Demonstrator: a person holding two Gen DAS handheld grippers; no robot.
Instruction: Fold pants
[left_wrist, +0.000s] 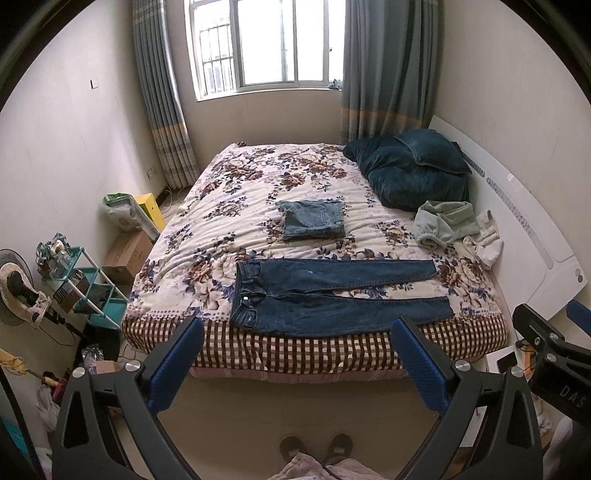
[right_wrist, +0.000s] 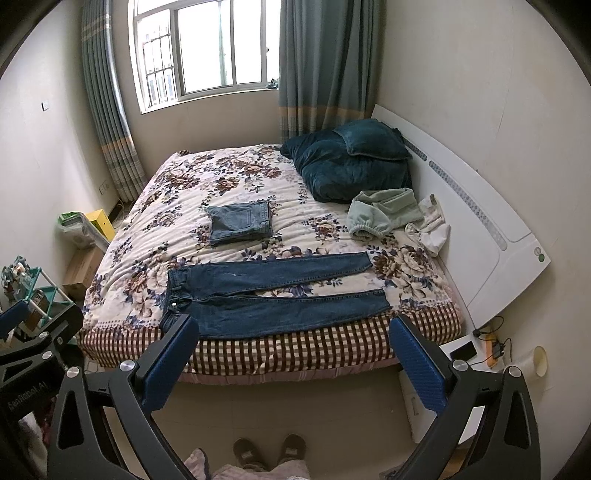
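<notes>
Dark jeans (left_wrist: 332, 295) flat along the near bed edge (left_wrist: 314, 350), long axis crosswise — waistband left, hems right. Left gripper (left_wrist: 295, 354) nearer the waistband, right gripper (right_wrist: 293, 352) nearer the hems — both wide open, empty, short of the cloth

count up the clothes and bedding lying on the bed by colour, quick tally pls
Dark blue: 1, jeans laid flat
Light blue: 1, folded jeans
Pale green: 1, bunched garment
White: 1, crumpled cloth
Teal: 2, pillow on bundled quilt
Total: 6
</notes>
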